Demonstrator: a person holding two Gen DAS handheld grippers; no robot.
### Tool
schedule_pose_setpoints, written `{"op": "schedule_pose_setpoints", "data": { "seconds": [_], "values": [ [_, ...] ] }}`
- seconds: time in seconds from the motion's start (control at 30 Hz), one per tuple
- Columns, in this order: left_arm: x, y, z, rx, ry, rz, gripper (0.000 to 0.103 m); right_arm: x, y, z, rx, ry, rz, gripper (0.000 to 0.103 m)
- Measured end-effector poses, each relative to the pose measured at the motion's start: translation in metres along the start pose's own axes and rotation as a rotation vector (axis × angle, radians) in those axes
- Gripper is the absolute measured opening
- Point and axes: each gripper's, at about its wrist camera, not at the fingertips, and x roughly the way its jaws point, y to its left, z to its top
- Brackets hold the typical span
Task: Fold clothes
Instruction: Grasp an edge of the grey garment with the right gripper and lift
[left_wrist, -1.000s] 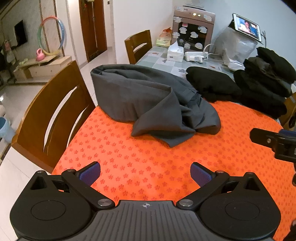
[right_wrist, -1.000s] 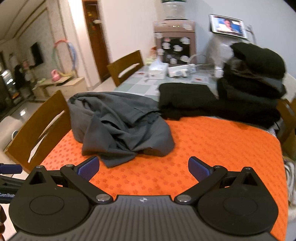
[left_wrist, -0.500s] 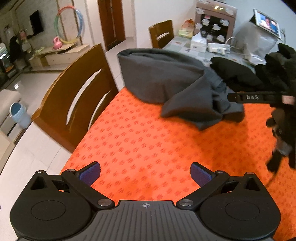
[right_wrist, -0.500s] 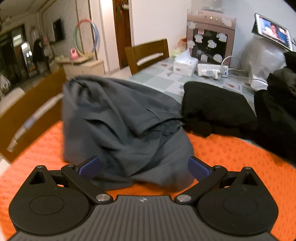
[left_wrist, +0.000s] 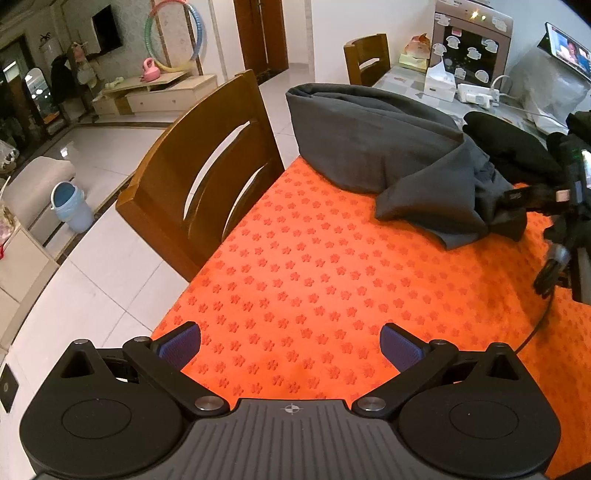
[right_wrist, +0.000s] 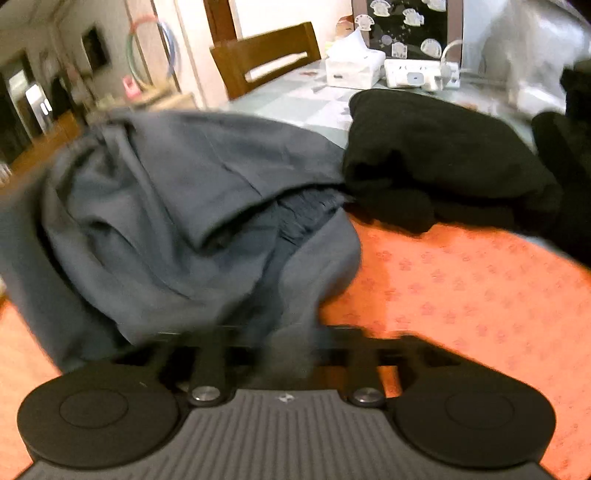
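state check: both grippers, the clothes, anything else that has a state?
left gripper: jaws wide open, empty, over the orange tablecloth
right gripper: at the grey garment's near edge; view blurred, jaws unclear
grey garment: crumpled, unfolded, on the table
black garment: lying folded beside the grey one
black clothes pile: mostly out of view
tablet: screen on
wooden chair: pushed up to the table

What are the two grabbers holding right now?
The left gripper is open and holds nothing. The right gripper looks shut on the near edge of the gray garment, though that view is blurry.
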Motion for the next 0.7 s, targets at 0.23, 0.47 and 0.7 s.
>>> {"op": "schedule_pose_setpoints", "data": {
  "seconds": [0.23,0.47,0.7],
  "values": [
    [0.01,-0.021,0.017,0.058,-0.027,-0.061,0.103,-0.063,0.012,-0.01,-0.009,-0.068,0.098,0.004],
    [0.019,-0.043,0.03,0.116,-0.05,-0.13,0.103,-0.145,0.008,-0.061,0.08,-0.09,0.124,0.004],
    [0.033,-0.057,0.039,0.098,-0.033,-0.243,0.103,-0.217,-0.011,-0.118,0.207,-0.106,0.038,0.004]
  ]
}}
